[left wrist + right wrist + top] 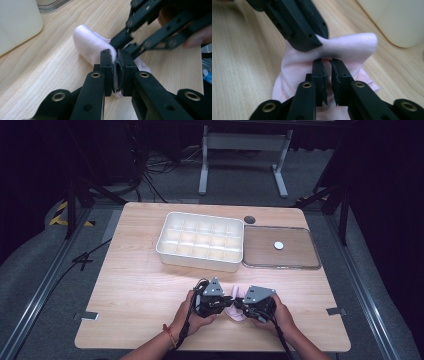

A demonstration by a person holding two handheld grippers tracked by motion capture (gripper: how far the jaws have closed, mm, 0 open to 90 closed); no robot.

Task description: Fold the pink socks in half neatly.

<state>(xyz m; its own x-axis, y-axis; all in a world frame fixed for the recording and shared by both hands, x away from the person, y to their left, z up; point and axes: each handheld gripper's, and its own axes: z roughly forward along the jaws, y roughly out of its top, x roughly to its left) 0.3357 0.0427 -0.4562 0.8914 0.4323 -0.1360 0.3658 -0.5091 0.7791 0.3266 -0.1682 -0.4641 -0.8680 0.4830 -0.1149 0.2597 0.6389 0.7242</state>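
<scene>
While the pink sock (235,308) lies near the table's (135,285) front edge, between our hands, we pinch its fabric in the left gripper (116,72), with the right gripper (328,75) nearly closed on the opposite side.

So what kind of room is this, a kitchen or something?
Probably a lab or recording studio, not a kitchen: black curtains around a lone wooden table, cables on grey carpet, and metal rails on the floor beside it.
</scene>
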